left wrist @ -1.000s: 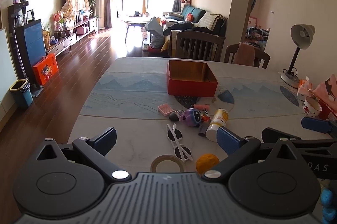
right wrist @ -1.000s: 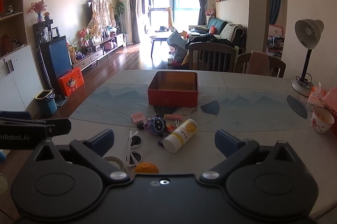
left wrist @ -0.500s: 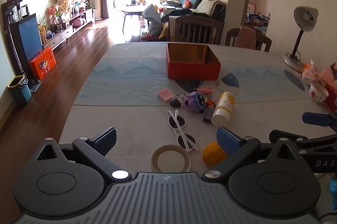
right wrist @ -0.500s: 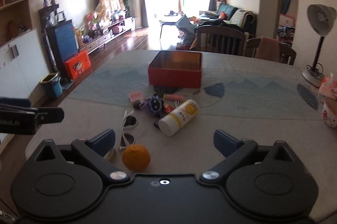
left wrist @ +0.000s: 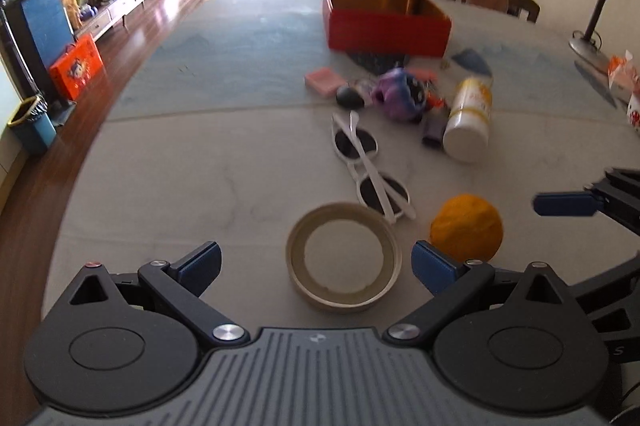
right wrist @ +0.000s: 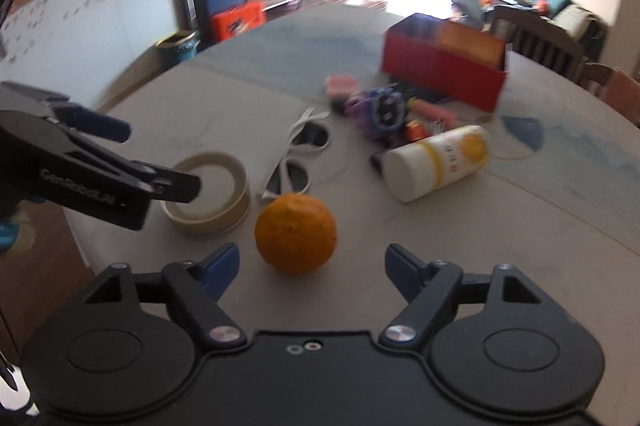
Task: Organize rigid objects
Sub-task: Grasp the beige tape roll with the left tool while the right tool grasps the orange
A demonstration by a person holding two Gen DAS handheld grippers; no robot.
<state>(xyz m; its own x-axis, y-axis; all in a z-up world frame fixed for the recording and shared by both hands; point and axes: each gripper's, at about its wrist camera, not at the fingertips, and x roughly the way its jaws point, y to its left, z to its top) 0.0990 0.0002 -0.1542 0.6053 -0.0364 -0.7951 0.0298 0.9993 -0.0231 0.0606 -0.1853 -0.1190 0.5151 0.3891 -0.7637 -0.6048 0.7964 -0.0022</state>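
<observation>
Both tools have dropped closer to the tabletop (left wrist: 168,161) than half a second ago, bringing the clutter up larger in view. Far ahead of them sits the open red box (left wrist: 384,21), a white bottle (right wrist: 436,161) lying nearer. The left tool (left wrist: 316,264), jaws spread wide and empty, now frames the tape roll (left wrist: 343,262); white sunglasses (left wrist: 370,169) lie just beyond it. The right tool (right wrist: 312,266), equally wide and empty, has closed in on the orange (right wrist: 295,233), which sits between its fingertips, untouched.
</observation>
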